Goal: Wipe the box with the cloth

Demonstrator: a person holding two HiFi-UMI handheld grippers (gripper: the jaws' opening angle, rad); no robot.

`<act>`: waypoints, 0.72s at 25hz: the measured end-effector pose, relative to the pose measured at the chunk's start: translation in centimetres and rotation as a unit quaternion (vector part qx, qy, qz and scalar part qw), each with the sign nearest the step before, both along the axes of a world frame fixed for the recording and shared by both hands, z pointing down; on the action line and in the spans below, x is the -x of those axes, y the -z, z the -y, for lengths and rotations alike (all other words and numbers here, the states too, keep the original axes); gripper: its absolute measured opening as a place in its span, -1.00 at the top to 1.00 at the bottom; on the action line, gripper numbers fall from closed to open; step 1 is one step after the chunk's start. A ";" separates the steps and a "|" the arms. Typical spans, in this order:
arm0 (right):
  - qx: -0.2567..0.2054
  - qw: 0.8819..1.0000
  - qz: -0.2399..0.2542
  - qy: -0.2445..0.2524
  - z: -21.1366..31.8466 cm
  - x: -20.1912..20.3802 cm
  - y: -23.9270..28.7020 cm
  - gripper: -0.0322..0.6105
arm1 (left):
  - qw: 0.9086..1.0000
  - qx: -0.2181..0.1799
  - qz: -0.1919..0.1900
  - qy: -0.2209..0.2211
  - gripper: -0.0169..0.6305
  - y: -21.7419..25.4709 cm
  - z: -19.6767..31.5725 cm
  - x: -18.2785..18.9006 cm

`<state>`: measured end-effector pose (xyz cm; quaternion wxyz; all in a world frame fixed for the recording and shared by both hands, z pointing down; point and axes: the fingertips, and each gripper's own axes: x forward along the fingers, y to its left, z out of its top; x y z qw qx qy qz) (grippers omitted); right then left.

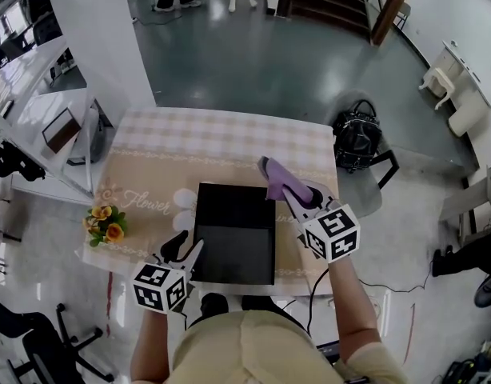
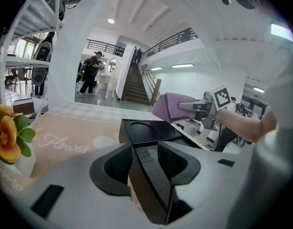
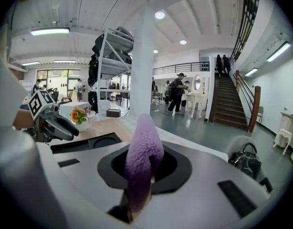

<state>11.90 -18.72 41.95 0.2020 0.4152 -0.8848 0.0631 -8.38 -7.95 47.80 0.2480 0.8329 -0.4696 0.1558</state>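
A flat black box [image 1: 233, 232] lies on the beige tablecloth [image 1: 221, 146], near the table's front edge. My left gripper [image 1: 189, 250] is at the box's near left side, and the left gripper view shows it shut on the box's edge [image 2: 149, 171]. A purple fluffy cloth [image 1: 275, 178] sticks out of my right gripper [image 1: 296, 196], which is shut on it and held over the box's far right corner. In the right gripper view the cloth [image 3: 142, 151] stands up between the jaws, with the box [image 3: 87, 142] to its left.
A small pot of orange flowers [image 1: 105, 222] stands at the table's left edge. A black handbag [image 1: 357, 134] rests on a chair past the right side. A white shelf unit [image 1: 37, 118] and pillar [image 1: 109, 30] stand to the left.
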 end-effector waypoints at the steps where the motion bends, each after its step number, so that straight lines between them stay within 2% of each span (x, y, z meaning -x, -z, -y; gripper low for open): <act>1: 0.001 1.000 0.004 -0.001 -0.3 0.0 0.2 0.68 | 1.000 -0.002 0.000 0.001 0.38 0.2 0.1 0.0; 8: 0.003 1.000 0.030 -0.003 -2.5 0.0 1.4 0.68 | 1.000 -0.014 -0.005 0.008 0.38 1.3 0.4 0.2; 18: 0.007 0.999 0.043 -0.004 -5.2 -0.1 1.5 0.68 | 0.999 -0.028 -0.008 0.016 0.39 2.2 0.5 0.4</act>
